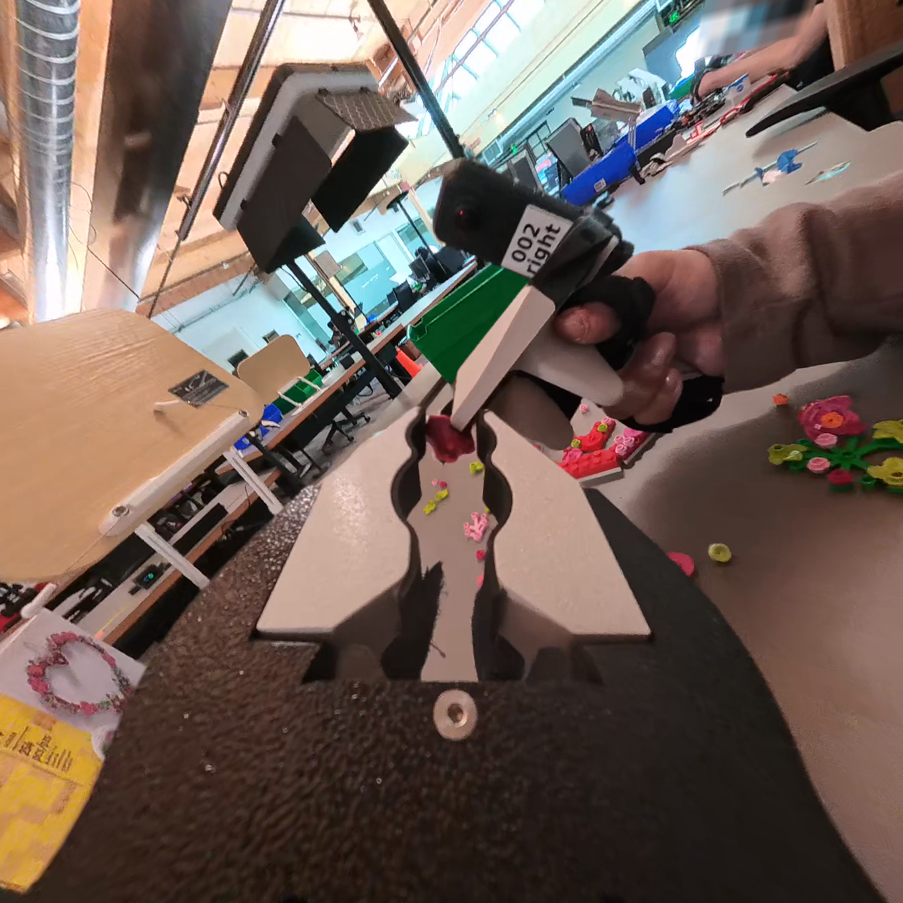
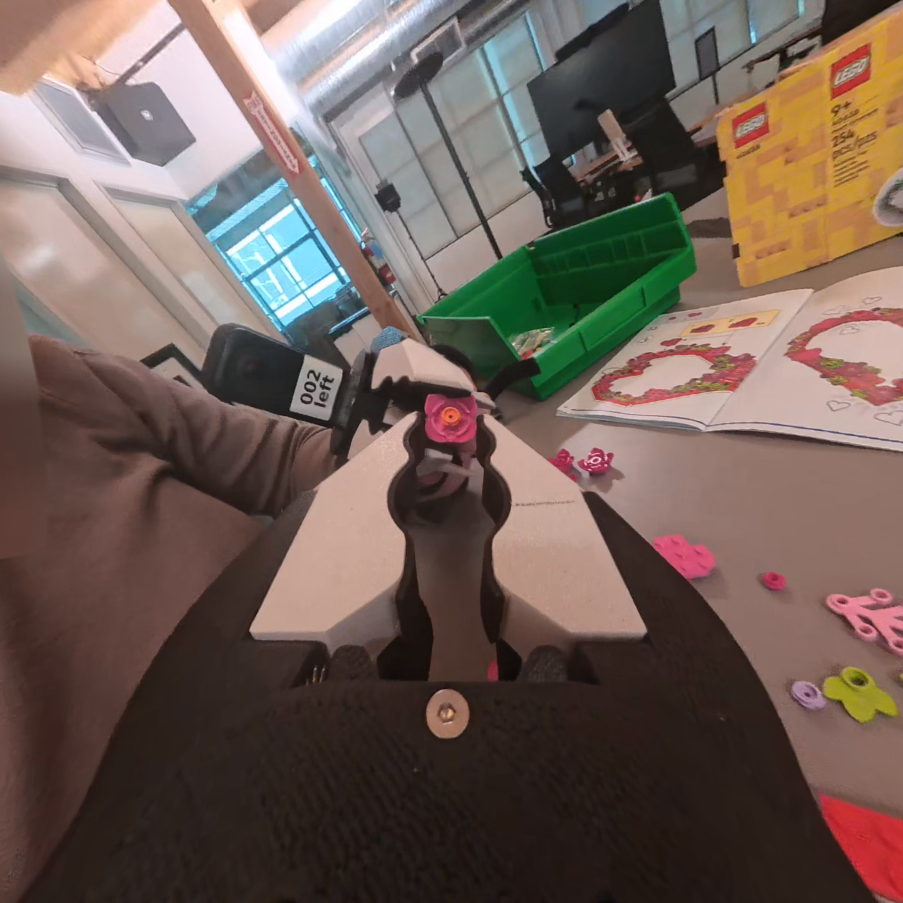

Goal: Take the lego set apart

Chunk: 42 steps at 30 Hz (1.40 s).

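While both grippers are meeting above the table [image 2: 684, 493], a magenta flower piece [image 2: 449, 419] is being pinched.
The left gripper [image 1: 452, 430] and right gripper [image 2: 447, 425] are each closing narrowly on it from opposite sides.

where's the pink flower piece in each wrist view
Left wrist view: the pink flower piece sits just above centre, seen from behind as a dark red lump, at the tips of the left claw.
Right wrist view: the same piece faces the camera, orange stud visible, at the tips of the right claw.
Shared landmark: the green bin.
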Each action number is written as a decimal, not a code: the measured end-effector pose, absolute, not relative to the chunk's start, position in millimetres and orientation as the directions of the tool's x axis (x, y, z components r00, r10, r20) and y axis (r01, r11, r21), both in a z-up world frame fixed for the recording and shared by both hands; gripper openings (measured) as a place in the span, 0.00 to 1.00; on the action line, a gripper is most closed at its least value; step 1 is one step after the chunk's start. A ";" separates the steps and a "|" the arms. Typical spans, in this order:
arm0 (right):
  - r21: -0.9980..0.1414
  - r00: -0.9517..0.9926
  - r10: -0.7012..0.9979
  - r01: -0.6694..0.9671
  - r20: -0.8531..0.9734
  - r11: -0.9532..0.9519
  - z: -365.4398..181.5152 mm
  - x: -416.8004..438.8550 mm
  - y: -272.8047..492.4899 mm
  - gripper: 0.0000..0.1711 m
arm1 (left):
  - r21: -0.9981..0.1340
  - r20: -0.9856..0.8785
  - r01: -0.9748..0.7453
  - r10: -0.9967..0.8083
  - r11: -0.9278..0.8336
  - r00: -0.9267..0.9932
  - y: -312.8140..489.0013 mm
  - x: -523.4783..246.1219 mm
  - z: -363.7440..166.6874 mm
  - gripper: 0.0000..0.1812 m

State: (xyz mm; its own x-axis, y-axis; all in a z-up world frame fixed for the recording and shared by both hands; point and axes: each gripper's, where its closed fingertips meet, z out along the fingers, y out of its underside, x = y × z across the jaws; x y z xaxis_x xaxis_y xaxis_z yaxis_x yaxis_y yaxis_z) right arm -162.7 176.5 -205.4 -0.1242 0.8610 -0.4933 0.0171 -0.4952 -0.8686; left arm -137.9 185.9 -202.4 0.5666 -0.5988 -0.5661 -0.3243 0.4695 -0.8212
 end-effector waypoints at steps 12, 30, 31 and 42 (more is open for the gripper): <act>-0.913 -0.064 0.918 -0.101 -0.391 -0.396 -197.0 -159.5 184.0 0.11 | -0.865 -0.494 -0.297 -0.586 0.404 0.642 193.4 -149.4 -200.2 0.23; -0.961 0.022 0.964 -0.090 -0.265 -0.262 -200.6 -164.0 183.2 0.11 | -0.889 -0.454 -0.265 -0.637 0.374 0.623 190.8 -145.4 -205.0 0.08; -0.965 0.034 0.968 -0.094 -0.250 -0.246 -199.3 -163.9 183.9 0.12 | -0.891 -0.449 -0.262 -0.637 0.370 0.627 191.4 -145.3 -204.2 0.08; -0.958 0.056 0.958 0.029 -0.282 -0.284 -216.9 -161.1 189.7 0.12 | -0.845 -0.534 -0.365 -0.622 0.390 0.572 197.4 -141.9 -219.8 0.08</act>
State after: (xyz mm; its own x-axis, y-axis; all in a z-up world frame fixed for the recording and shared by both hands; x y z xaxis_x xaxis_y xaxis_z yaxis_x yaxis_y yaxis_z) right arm -161.1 189.7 -216.9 0.0563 0.9578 -0.2818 0.0288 -0.2837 -0.9585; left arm -141.9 197.4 -219.8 0.5722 -0.6223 -0.5342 -0.3653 0.3899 -0.8453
